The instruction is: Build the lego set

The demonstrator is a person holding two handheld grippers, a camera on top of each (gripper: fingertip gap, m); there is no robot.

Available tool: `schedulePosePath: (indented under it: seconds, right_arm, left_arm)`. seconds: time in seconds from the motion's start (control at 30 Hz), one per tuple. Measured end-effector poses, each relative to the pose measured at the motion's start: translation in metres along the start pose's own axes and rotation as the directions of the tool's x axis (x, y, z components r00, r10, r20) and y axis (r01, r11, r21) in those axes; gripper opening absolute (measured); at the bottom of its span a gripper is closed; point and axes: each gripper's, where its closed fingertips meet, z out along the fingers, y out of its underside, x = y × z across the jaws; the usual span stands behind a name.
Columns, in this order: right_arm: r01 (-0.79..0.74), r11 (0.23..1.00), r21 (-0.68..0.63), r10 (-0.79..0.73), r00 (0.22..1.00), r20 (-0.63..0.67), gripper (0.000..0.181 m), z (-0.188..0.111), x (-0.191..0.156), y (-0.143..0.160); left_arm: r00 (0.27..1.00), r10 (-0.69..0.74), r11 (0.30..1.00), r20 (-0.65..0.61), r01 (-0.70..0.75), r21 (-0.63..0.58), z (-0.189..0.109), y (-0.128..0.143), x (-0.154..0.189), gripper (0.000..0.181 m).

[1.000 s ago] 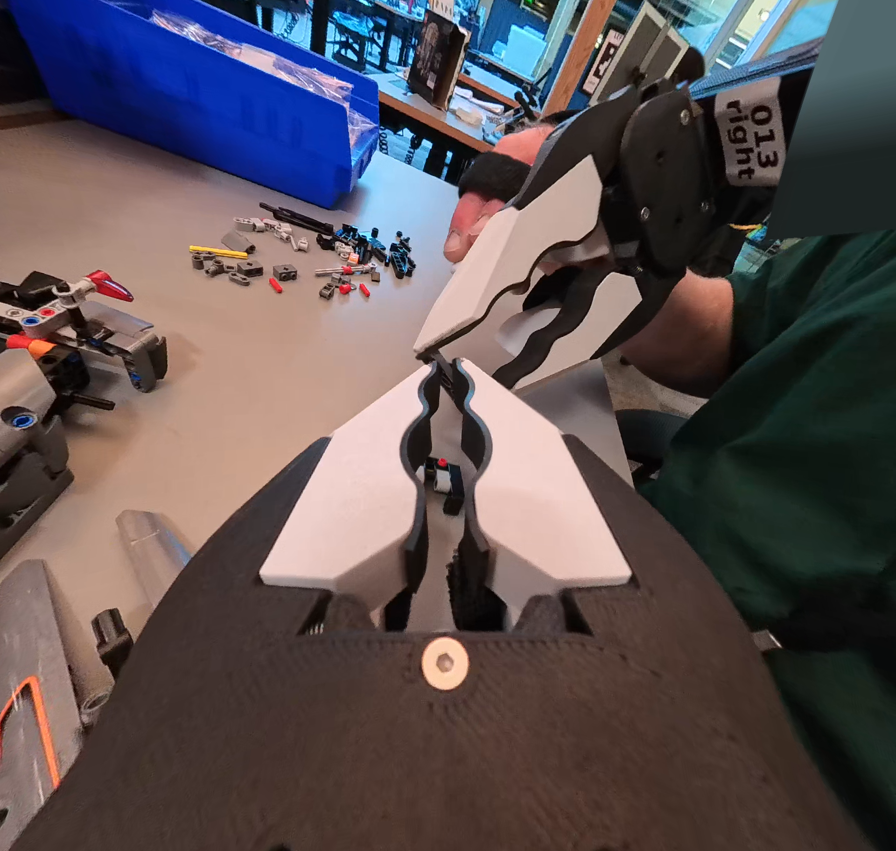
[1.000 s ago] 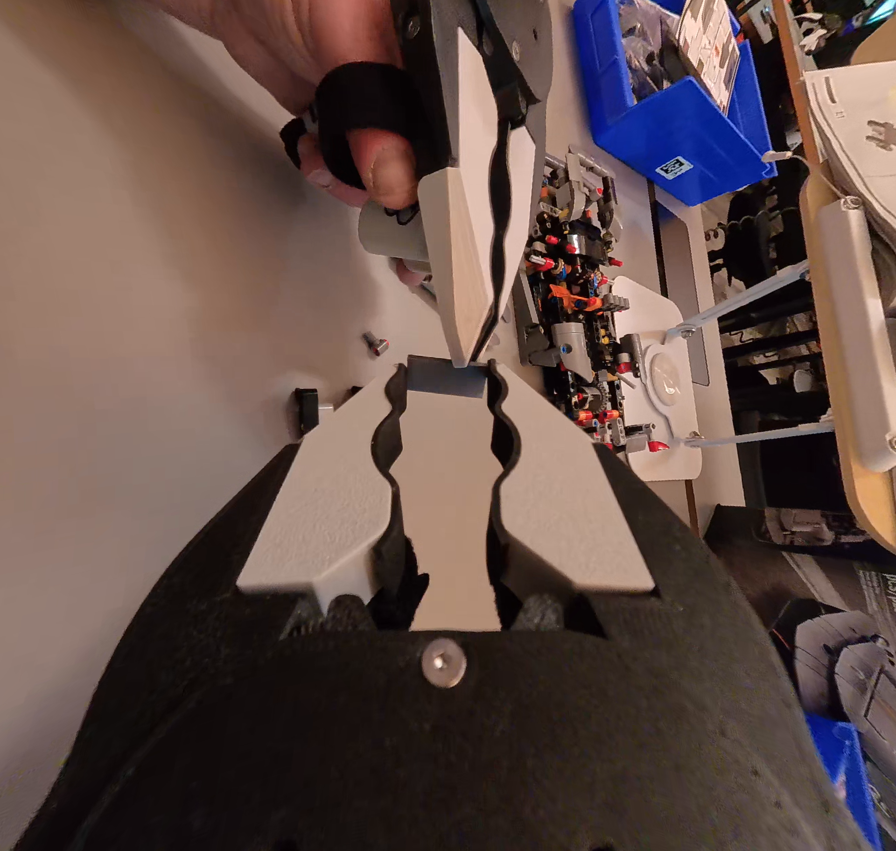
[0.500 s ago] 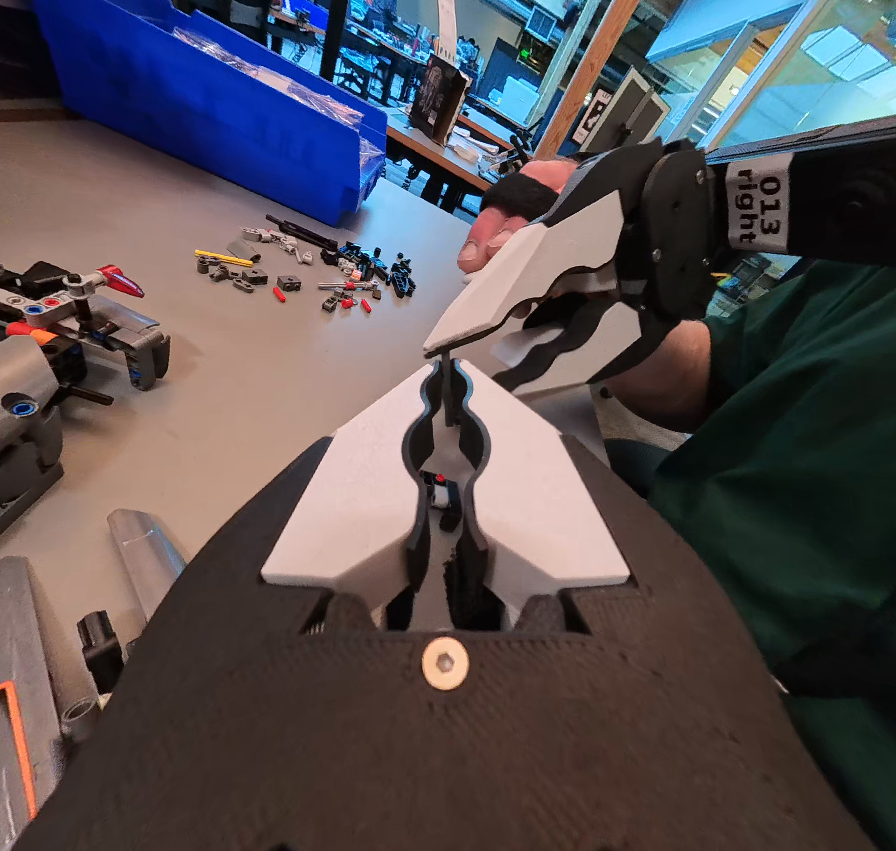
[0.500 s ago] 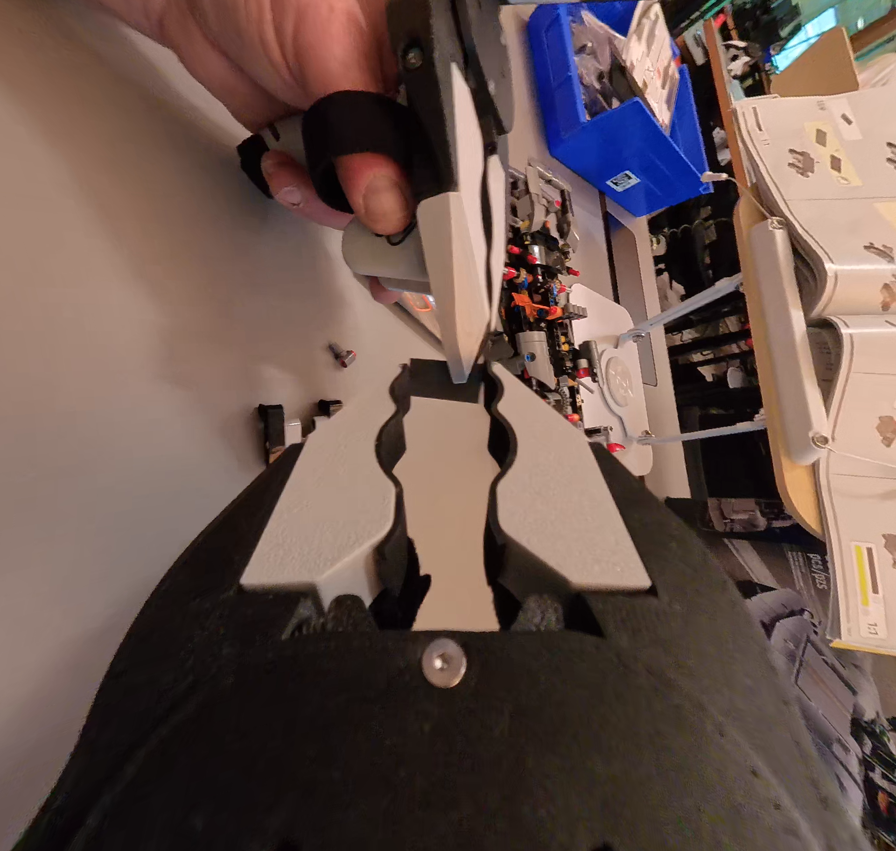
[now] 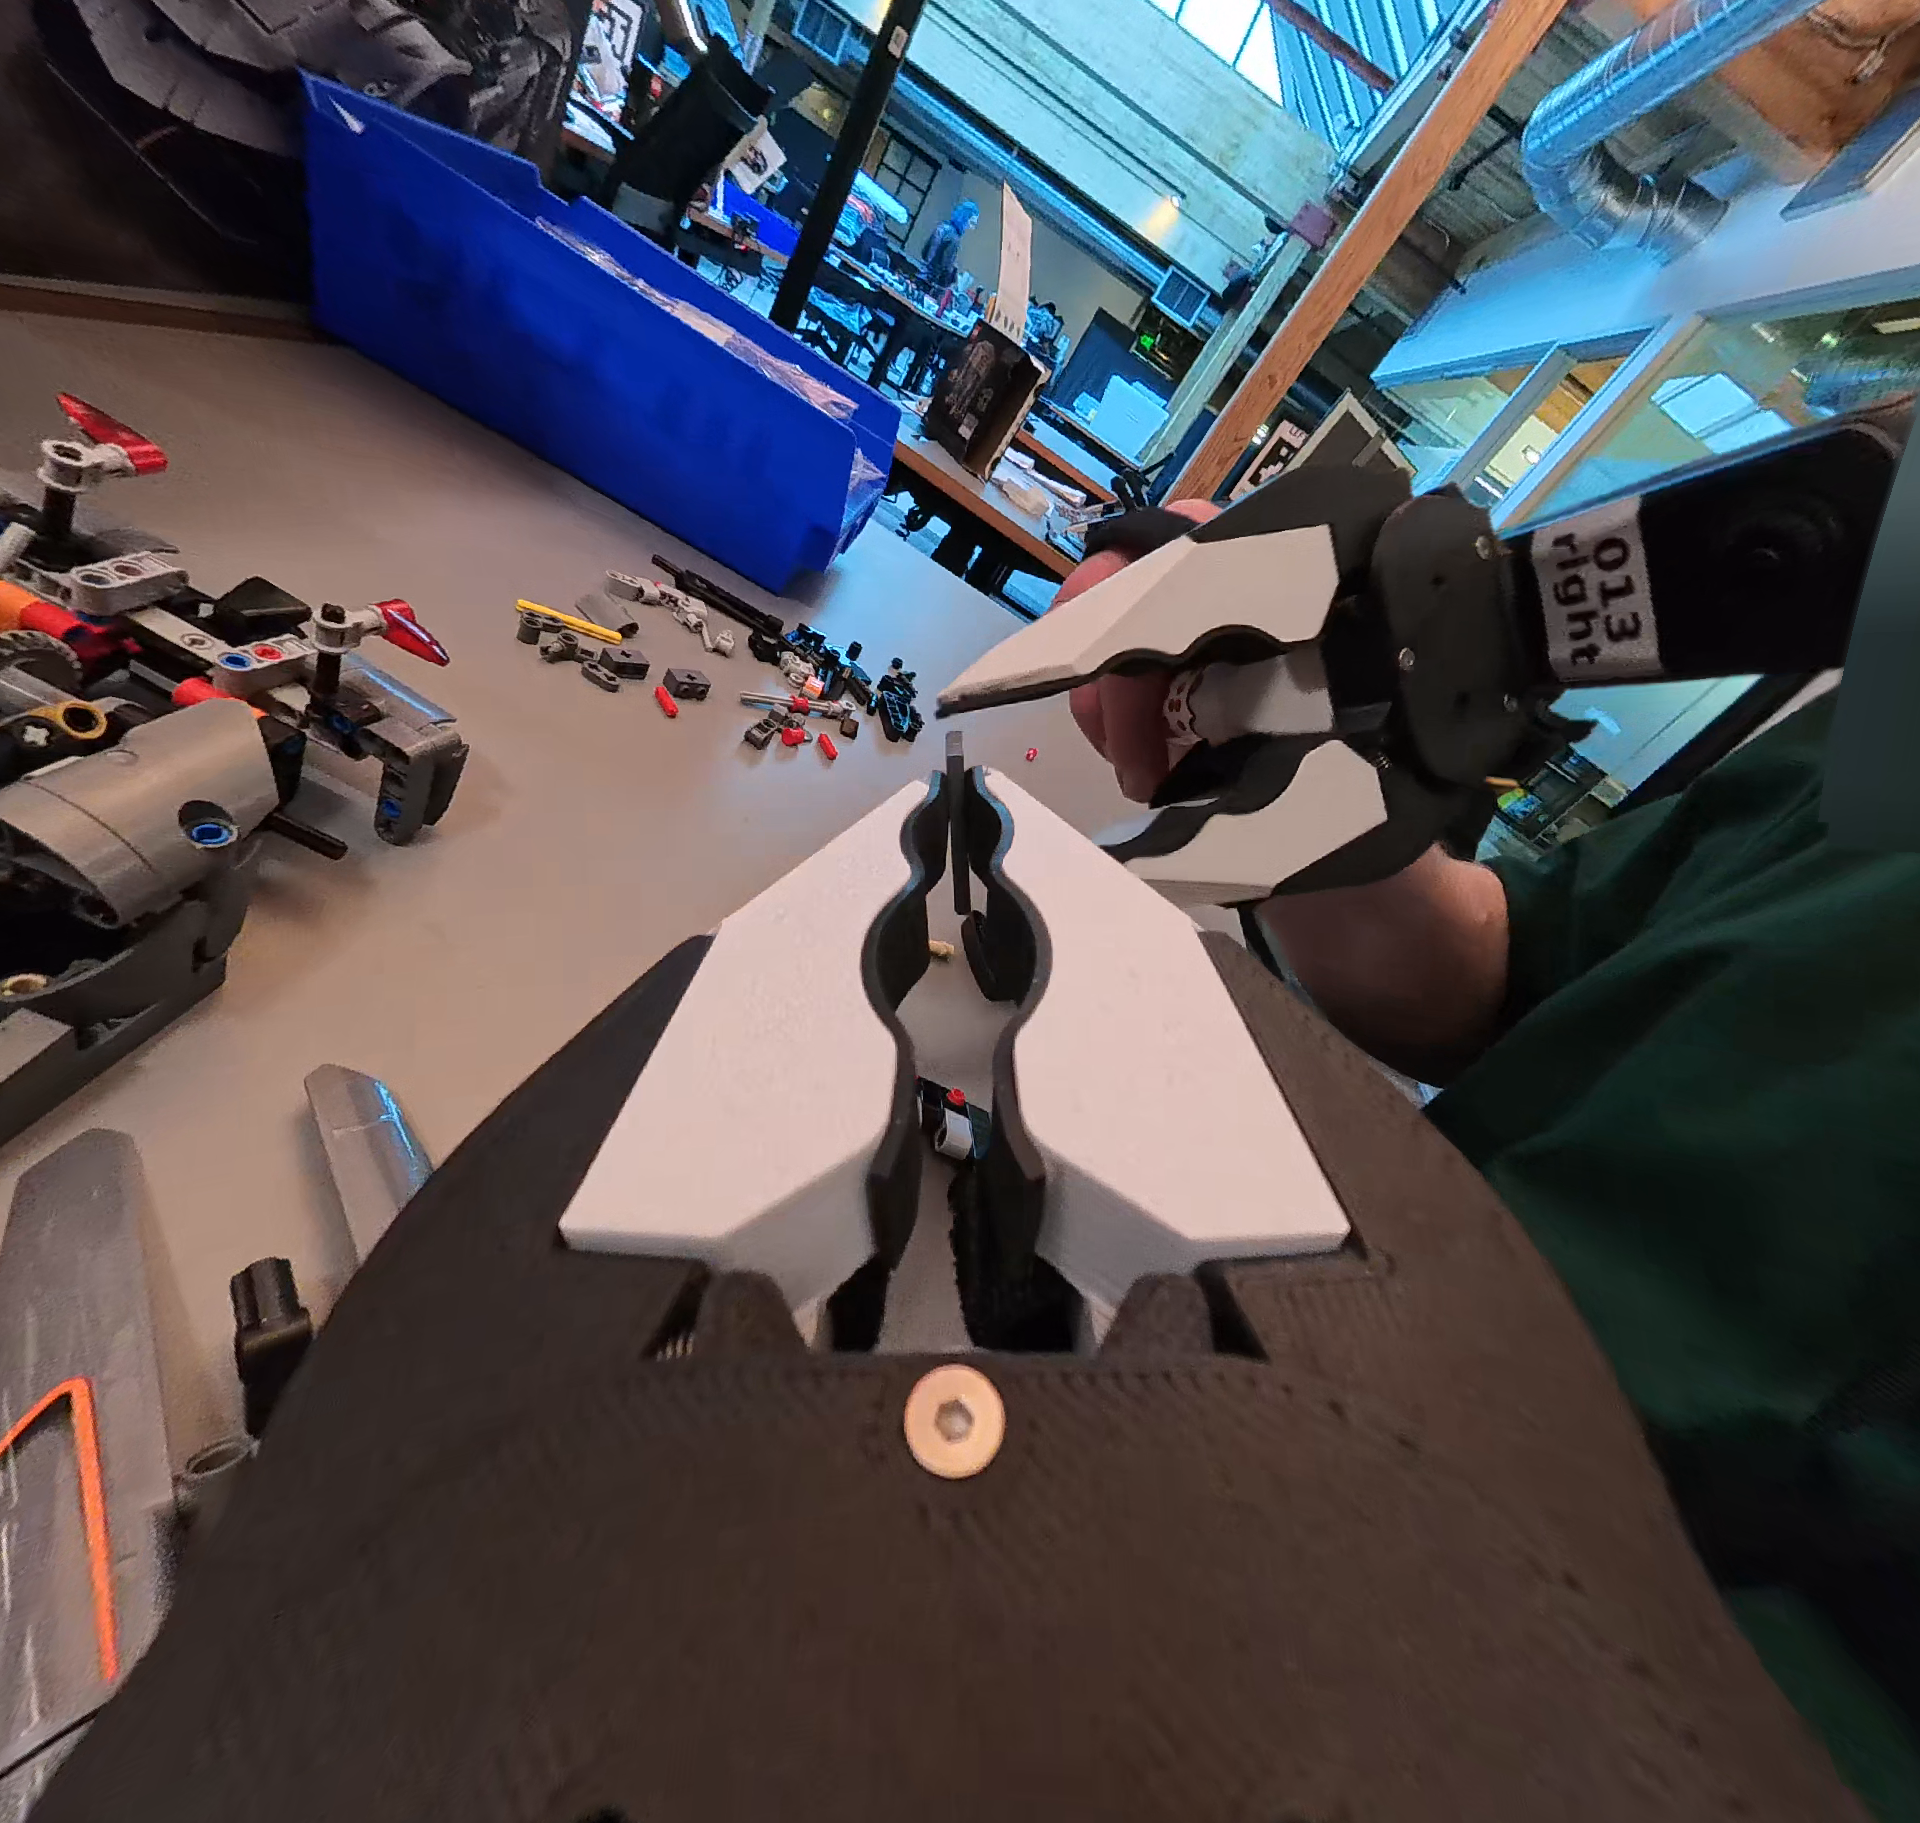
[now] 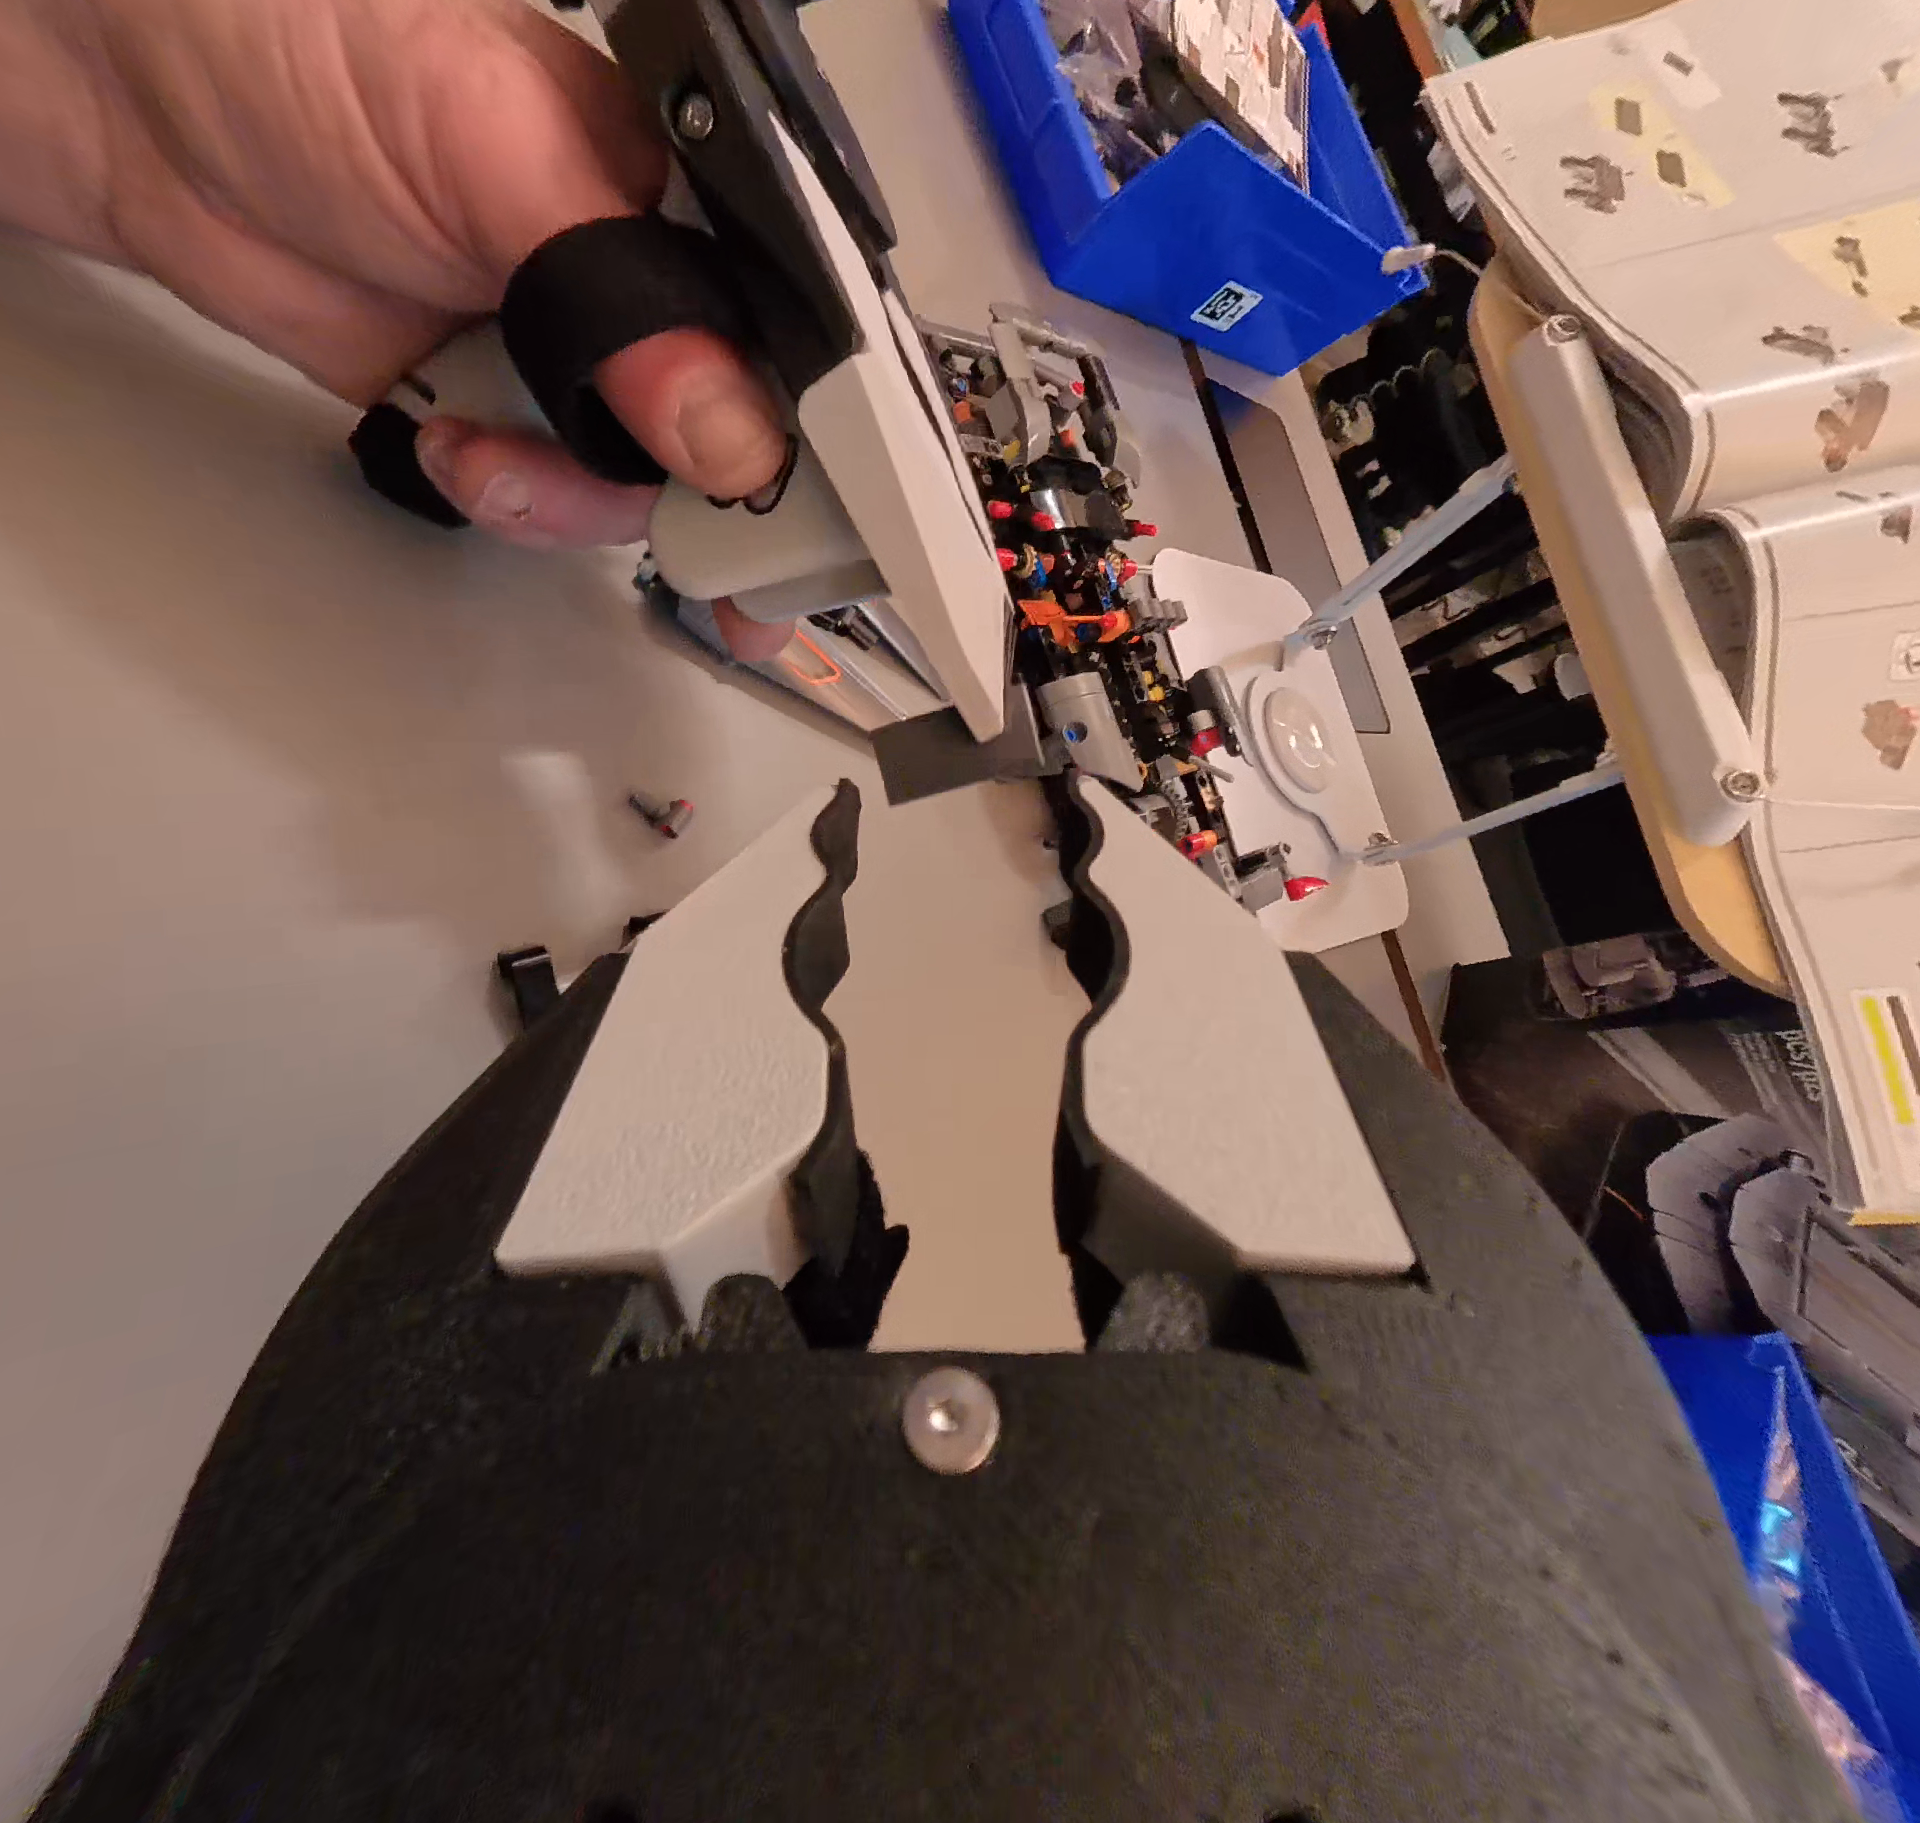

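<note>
My left gripper (image 5: pixel 954 786) is shut on a thin dark grey flat plate (image 5: pixel 957 838), held edge-on above the table. In the right wrist view the plate (image 6: pixel 935 765) sticks out sideways from the left gripper's tip (image 6: pixel 992 729). My right gripper (image 6: pixel 961 797) is open and empty, its fingertips just short of the plate. It shows in the left wrist view (image 5: pixel 1023 776), jaws spread, just right of the plate. The part-built lego model (image 5: pixel 156 734) stands on the table at the left and also shows in the right wrist view (image 6: pixel 1081 568).
Loose small lego pieces (image 5: pixel 727 672) lie mid-table. A blue bin (image 5: pixel 582 360) stands behind them. Grey body panels (image 5: pixel 62 1358) lie near the left edge. A booklet (image 6: pixel 1714 215) rests on a stand with a white base (image 6: pixel 1288 734). A small pin (image 6: pixel 660 812) lies below the grippers. It is some 10 centimetres from my right tips to the small pin (image 6: pixel 660 812).
My right gripper was shut on the grey plate together with the left. It has opened, let go and drawn back a little. The left gripper keeps the plate.
</note>
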Motion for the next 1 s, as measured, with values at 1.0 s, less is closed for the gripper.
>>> schedulePosePath:
  seconds: [1.0]
  right_arm:
    - [-0.149,0.971,-0.189,0.229,0.814,0.533,0.031,0.000,-0.080,0.070]
  left_arm:
    - [0.845,0.531,0.695,-0.064,-0.478,-0.537,0.016,0.091,0.008,0.042]
